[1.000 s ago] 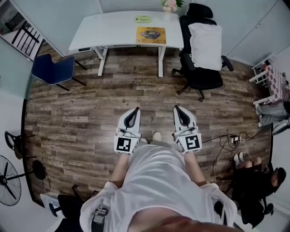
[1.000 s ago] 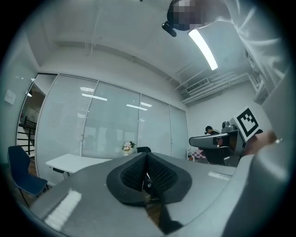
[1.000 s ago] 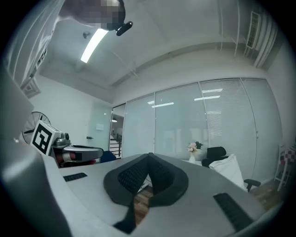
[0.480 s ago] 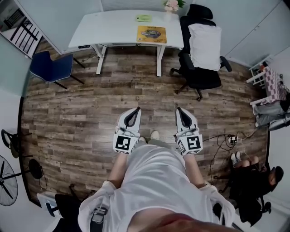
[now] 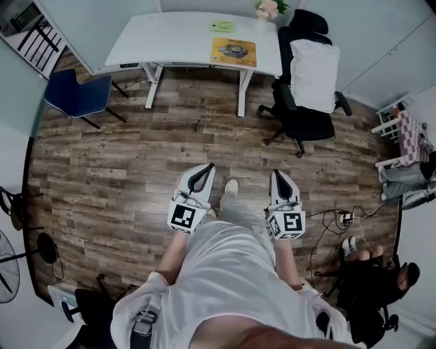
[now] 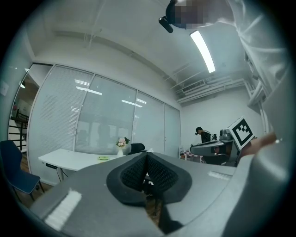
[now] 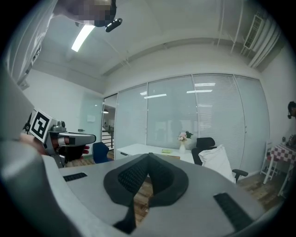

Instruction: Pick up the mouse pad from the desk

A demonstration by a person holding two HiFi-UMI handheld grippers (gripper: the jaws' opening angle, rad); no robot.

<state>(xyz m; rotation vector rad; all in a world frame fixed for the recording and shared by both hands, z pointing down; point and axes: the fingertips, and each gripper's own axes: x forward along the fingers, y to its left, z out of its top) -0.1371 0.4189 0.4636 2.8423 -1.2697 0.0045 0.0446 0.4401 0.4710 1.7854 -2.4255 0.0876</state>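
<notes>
right gripper (image 5: 278, 176) sits lower than before; it and left gripper (image 5: 206, 168) are closed, empty. pad (image 5: 234, 51) on desk (image 5: 170, 41) looks thin, light, floppy: pinch its near edge.

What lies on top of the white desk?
A yellow mouse pad, a small green thing and flowers. Anything beneath the pad is hidden.

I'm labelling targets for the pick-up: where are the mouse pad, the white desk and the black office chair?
mouse pad (image 5: 234, 51), head view, middle of its yellow top.
white desk (image 5: 170, 39), head view, bare part of its top.
black office chair (image 5: 306, 121), head view, its black seat.
</notes>
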